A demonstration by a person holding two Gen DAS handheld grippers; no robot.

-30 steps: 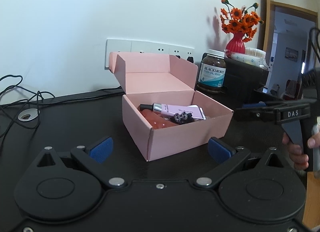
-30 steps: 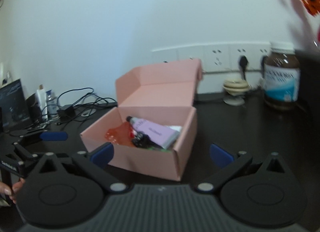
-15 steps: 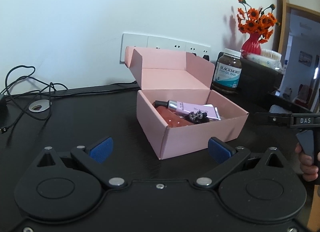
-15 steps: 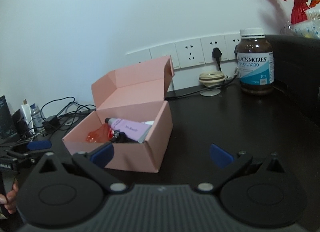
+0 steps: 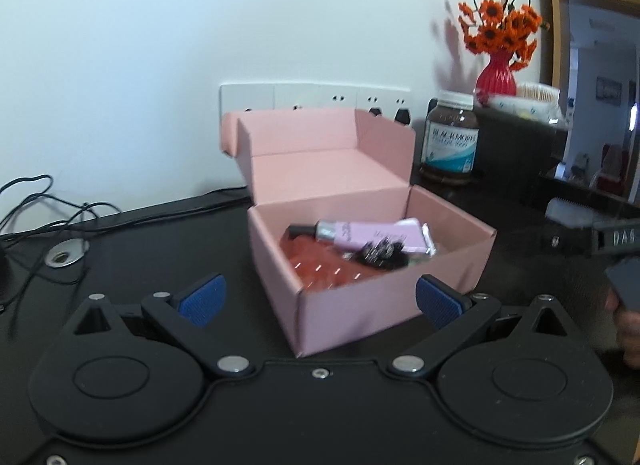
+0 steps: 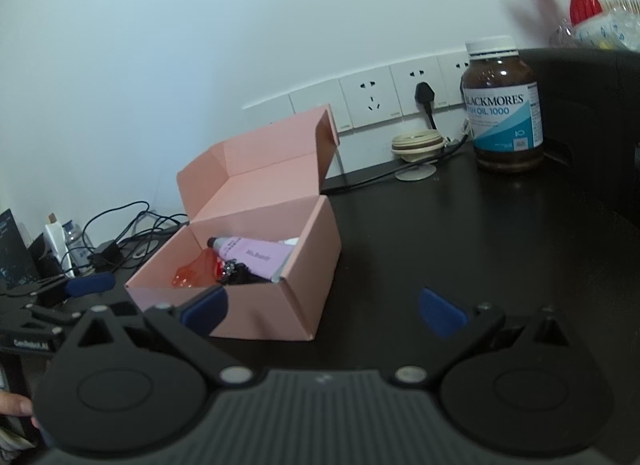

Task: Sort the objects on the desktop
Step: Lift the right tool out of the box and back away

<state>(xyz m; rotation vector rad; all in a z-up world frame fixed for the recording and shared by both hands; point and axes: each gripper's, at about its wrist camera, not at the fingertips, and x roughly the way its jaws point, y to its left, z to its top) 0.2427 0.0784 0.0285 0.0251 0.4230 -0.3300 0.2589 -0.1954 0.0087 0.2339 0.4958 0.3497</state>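
Box [image 5: 372, 305]: lid up, tube [image 5: 372, 235] inside. 2 grippers, left [image 5: 320, 299] and right [image 6: 322, 307], agape, empty. Likely next: shut lid.

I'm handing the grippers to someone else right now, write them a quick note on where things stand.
Left gripper: open, empty, facing the near corner of the pink box.
Right gripper: open, empty, with the box ahead and to its left.
The pink box sits on the black desk with its lid folded back. Inside: a lilac tube, a red translucent item and a small dark sparkly piece.
Brown supplement bottle stands by the wall sockets, outside the box.
Done: three items boxed.
Left: probably close the lid; whether the bottle belongs in the box I cannot tell.
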